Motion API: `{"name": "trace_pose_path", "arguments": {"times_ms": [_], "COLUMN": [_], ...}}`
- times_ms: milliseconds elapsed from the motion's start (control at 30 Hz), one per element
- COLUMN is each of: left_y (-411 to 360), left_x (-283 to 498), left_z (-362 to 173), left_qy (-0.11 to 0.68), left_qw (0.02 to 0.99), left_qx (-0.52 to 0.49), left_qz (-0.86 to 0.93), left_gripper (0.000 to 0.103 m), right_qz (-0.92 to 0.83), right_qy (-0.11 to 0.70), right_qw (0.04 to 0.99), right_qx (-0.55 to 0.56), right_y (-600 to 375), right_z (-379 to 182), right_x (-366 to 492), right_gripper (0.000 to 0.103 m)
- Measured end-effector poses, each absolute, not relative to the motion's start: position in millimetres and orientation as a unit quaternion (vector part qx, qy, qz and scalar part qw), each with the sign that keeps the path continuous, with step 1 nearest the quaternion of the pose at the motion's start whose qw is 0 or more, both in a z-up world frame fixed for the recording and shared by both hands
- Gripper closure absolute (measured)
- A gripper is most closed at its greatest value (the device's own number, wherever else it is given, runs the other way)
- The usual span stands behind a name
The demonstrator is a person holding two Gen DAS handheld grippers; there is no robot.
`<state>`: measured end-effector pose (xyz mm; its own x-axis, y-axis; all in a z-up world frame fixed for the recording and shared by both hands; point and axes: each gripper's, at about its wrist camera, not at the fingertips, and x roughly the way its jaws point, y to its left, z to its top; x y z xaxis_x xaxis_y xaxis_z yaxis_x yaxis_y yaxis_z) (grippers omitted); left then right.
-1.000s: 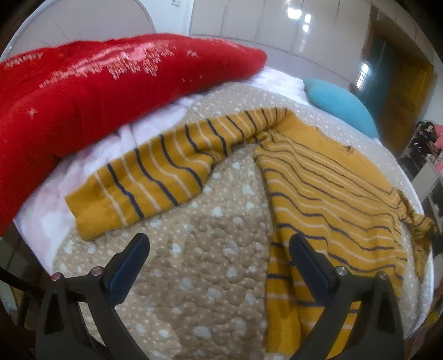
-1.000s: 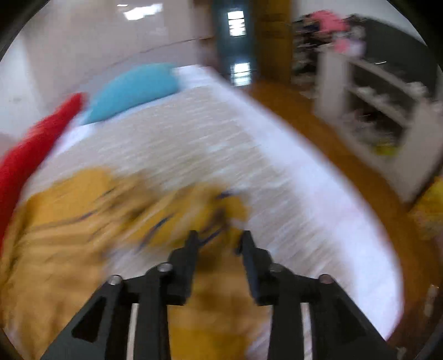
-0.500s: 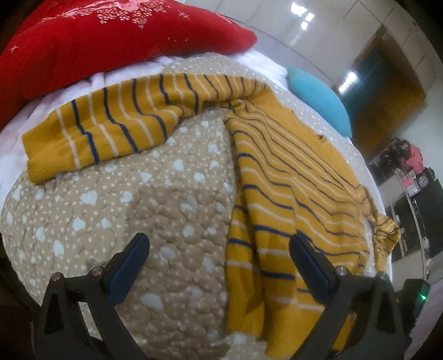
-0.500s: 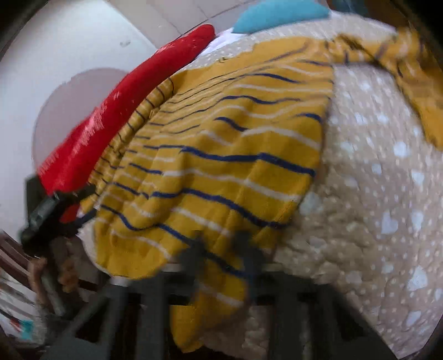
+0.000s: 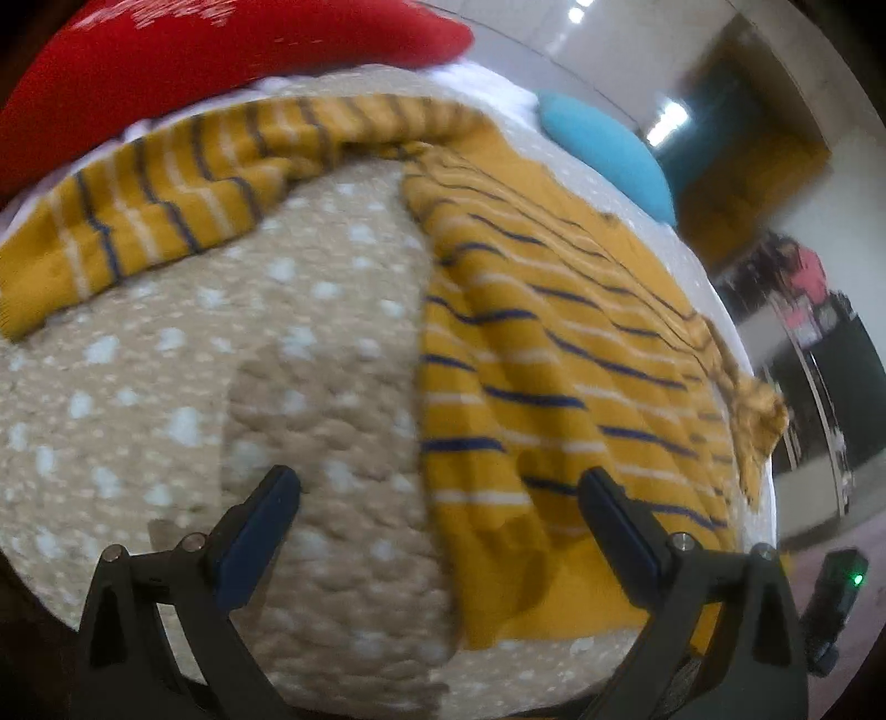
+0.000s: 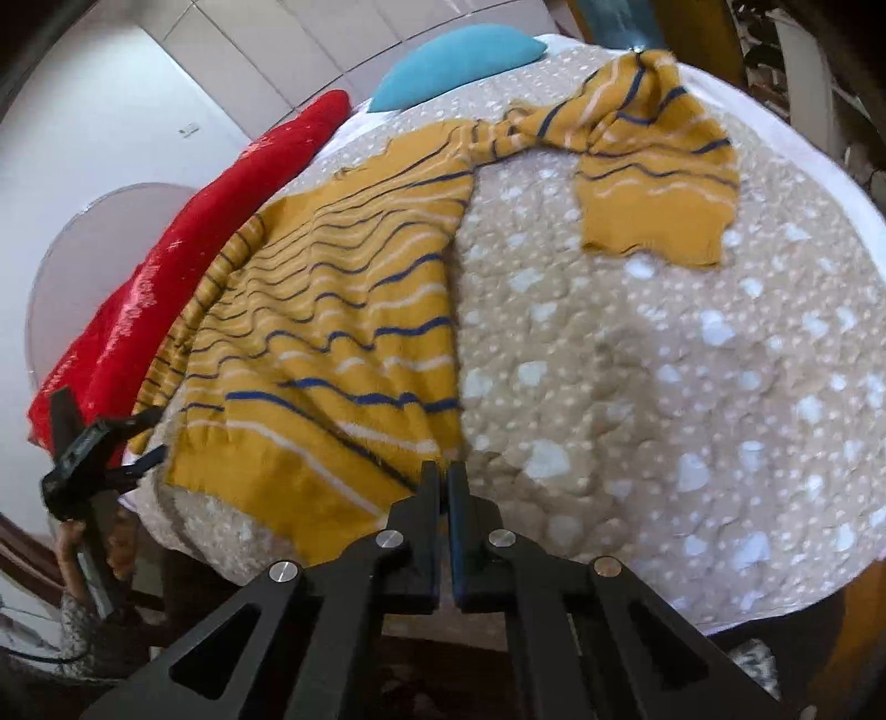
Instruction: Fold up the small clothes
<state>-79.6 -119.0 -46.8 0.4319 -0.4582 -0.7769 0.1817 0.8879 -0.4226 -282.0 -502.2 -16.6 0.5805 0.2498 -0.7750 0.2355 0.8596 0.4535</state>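
Mustard striped sweater [image 5: 554, 354] lies flat, front up, on the beige dotted quilt [image 5: 310, 387], hem toward the near edge; the left wrist view shows its one sleeve [image 5: 166, 188] stretched out toward the red blanket [image 5: 221, 50], while the right wrist view shows the other sleeve [image 6: 653, 183] bunched and folded back near the blue pillow [image 6: 454, 61]. Left gripper [image 5: 437, 498] is wide open, nothing between the fingers, straddling the sweater's side edge above the hem. Right gripper [image 6: 443, 476] has its fingers pressed together at the hem corner; can't tell if fabric is pinched, and only this view shows a hand [image 6: 72, 554] on the left gripper's handle.
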Motion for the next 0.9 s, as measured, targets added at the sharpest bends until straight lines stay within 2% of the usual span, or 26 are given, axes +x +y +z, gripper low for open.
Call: {"name": "trace_pose_path", "arguments": {"times_ms": [67,100,133,167,367,567,667,733,767,800,900], "left_y": [-129.6,-135.5,-141.8,-148.8,-111.6,-60.5,-53.9,-51.6,-53.0,-58.5,-81.5], "left_x": [-81.2,-82.7,-82.3,-80.6,-90.0,-116.5,-125.2,-127.4,-128.2,-124.0,-105.8], "left_z": [-47.6,-48.6,-52.1,-55.3,-45.9,-38.5,-22.3,-8.7,-2.2,8.2,32.2], "left_qy": [0.496,0.495,0.502,0.515,0.517,0.503,0.474,0.452,0.439,0.425,0.393], "left_qw": [0.832,0.829,0.825,0.822,0.826,0.845,0.863,0.876,0.882,0.889,0.903], "left_qx": [-0.138,-0.142,-0.138,-0.121,-0.151,-0.140,-0.127,-0.119,-0.118,-0.115,-0.096], "left_qz": [-0.208,-0.217,-0.221,-0.212,-0.164,-0.116,-0.118,-0.123,-0.125,-0.128,-0.144], "left_gripper": [0.005,0.023,0.071,0.098,0.095,0.095,0.080,0.051,0.043,0.028,0.014], "right_qz": [0.007,0.009,0.008,0.007,0.001,-0.018,-0.018,-0.020,-0.021,-0.021,-0.023], "right_qy": [0.451,0.450,0.449,0.450,0.446,0.426,0.432,0.431,0.429,0.425,0.413], "right_qw": [0.854,0.856,0.857,0.858,0.866,0.882,0.878,0.879,0.880,0.882,0.889], "right_qx": [0.259,0.256,0.251,0.249,0.224,0.201,0.206,0.205,0.205,0.205,0.197], "right_y": [-497.8,-496.3,-494.0,-494.5,-489.8,-492.2,-493.0,-492.7,-492.8,-492.9,-493.2], "right_z": [-13.5,-12.7,-12.1,-12.2,-2.2,11.0,6.0,8.1,9.7,12.5,24.4], "right_x": [-279.7,-278.3,-275.2,-274.6,-263.9,-255.4,-246.0,-239.9,-237.7,-234.9,-219.7], "right_gripper": [0.100,0.100,0.099,0.099,0.097,0.097,0.097,0.097,0.097,0.096,0.085]}}
